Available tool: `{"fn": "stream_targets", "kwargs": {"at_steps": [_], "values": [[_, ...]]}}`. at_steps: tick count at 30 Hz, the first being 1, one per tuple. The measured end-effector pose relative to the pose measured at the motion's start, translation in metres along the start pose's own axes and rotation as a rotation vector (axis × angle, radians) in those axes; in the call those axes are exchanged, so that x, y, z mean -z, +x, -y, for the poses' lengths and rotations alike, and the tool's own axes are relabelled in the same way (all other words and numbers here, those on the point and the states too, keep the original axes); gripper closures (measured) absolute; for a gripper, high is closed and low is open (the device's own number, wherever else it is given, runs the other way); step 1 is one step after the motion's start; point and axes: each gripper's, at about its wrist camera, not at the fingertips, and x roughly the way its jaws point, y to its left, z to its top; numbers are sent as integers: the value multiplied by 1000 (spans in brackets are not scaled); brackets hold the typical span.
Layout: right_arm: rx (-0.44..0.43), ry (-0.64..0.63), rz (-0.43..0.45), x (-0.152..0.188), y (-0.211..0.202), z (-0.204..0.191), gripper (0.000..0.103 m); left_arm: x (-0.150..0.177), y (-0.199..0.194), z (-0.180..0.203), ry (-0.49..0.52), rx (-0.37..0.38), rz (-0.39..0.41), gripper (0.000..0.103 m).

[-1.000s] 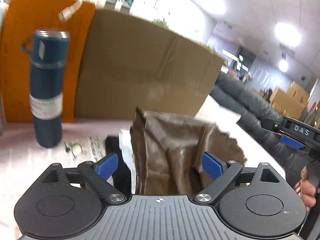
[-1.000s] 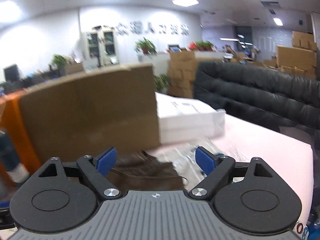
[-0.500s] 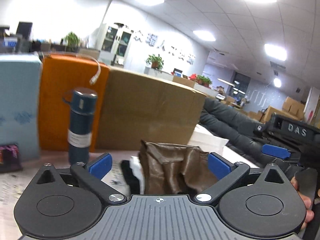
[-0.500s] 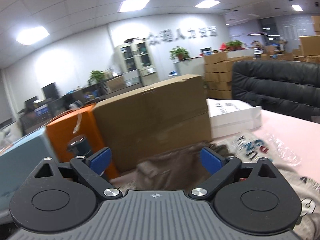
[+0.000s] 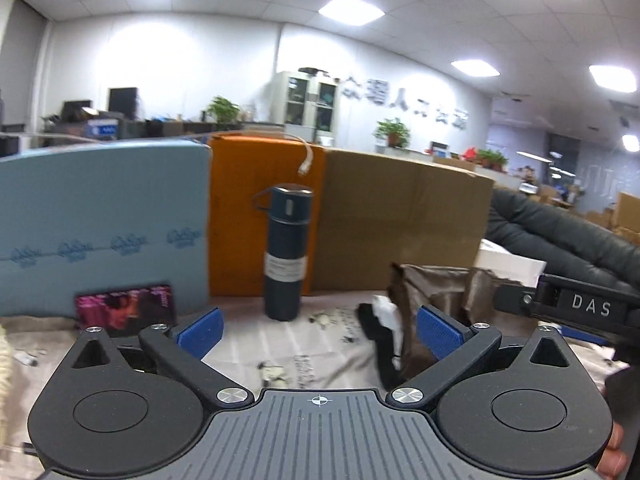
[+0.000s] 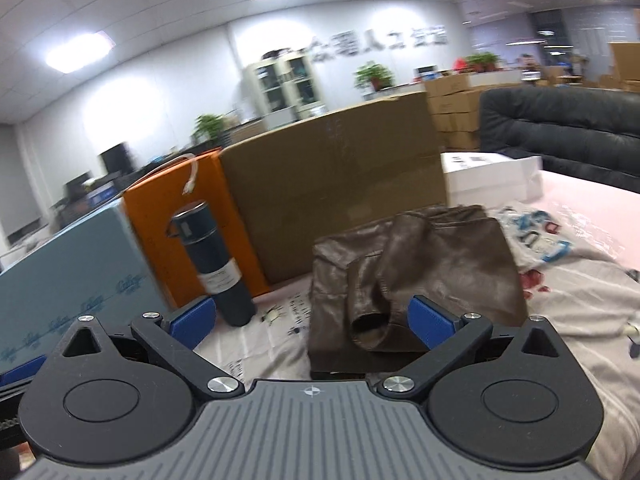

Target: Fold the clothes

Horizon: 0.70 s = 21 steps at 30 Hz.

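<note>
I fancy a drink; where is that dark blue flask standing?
The flask stands upright on the table in front of the orange box, left of the brown jacket in both views.

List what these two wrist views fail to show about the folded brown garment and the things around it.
- Brown garment: near edge hidden behind the right gripper body, right wrist view.
- Same garment, left wrist view: right part covered by the other gripper; blurred.
- Bottle label: too small to read in both views.
- Printed cloth underneath: cut off by the right edge.
</note>
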Motion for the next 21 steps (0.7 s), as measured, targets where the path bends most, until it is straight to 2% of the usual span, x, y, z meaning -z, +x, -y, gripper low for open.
{"fn": "stream_targets", "kwargs": {"at_steps": [2,5,14,21], "values": [[35,23,31,3,-5,-3,0,-2,-6,0,-17,-7,23,0],[29,-12,44,7,-8,-8,0,1,-13,0,-12,-19,50,0],[44,-13,7,12,8,-8,0,7,-3,1,39,16,21,0],[21,-37,-5,12,15,-13,0,7,2,-1,36,19,13,0]]}}
